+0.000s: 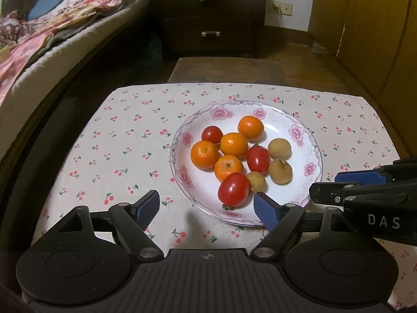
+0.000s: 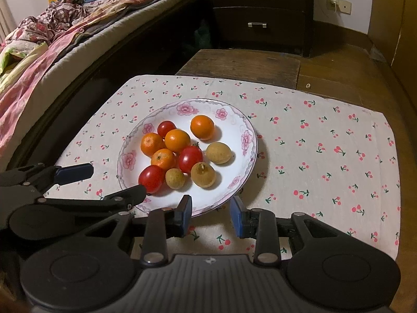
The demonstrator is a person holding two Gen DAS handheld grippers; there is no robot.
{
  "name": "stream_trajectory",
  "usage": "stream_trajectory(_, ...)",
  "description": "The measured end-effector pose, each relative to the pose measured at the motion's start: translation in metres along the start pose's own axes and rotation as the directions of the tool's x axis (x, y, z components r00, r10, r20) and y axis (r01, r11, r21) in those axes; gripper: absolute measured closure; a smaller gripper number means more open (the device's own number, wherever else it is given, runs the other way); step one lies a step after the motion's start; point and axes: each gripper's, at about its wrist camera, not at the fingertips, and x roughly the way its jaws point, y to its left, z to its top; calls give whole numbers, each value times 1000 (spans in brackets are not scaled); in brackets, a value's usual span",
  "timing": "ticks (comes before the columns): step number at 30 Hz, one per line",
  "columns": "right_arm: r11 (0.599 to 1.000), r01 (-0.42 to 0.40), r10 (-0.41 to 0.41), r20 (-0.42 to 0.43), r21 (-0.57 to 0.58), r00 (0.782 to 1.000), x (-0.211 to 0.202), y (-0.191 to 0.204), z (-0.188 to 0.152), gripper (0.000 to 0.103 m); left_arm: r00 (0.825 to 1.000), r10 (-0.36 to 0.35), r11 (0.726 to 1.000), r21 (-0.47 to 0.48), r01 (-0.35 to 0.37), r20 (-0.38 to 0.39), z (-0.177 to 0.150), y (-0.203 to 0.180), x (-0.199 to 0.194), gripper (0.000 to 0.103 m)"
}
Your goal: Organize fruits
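While all ten small fruits sit together on the white round porcelain plate with pink flower rim (image 1: 311,140), mixed by kind: four orange mandarins (image 1: 234,144) at centre frame, three glossy red cherry tomatoes (image 1: 233,189) scattered among them, three tan round longans (image 1: 280,171) toward the plate's right. Loosely clustered, not cleanly parted. No fruit seen loose on the cherry-print cloth covering the surface (image 1: 125,140). Fits equally fruits gathered onto the plate with the job near its end, or a mixed heap awaiting sorting; impossible to settle from this. Left claw (image 1: 207,206) spread wide, empty, at lower frame just before the plate's near rim. Right claw (image 2: 211,213) moderately parted, empty, at the near rim too. Beyond: bed with pink floral bedding (image 1: 52,26) upper left, dark two-drawer nightstand (image 1: 208,15) upper centre.
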Motion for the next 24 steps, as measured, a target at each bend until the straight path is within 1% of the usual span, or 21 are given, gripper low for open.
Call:
stream_trajectory(13,1000,-19,19,13,10,1000,-9,2,-3,70,999,33,998,-60,-33,-2,-6,5,-10,9)
stream_trajectory(17,1000,-21,21,16,14,1000,-11,2,-6,68,999,51,996,-70,-51,1,-8,6,-12,5)
stream_trajectory(21,999,-25,24,16,22,1000,-14,2,-8,67,998,61,996,-72,-60,4,-11,7,-16,3)
stream_trajectory(23,999,-27,27,16,27,1000,-16,3,-11,67,997,71,995,-72,-70,4,-12,7,-18,0)
stream_trajectory(24,999,-28,27,17,31,999,-17,3,-12,66,997,75,995,-72,-74,6,-13,7,-19,0)
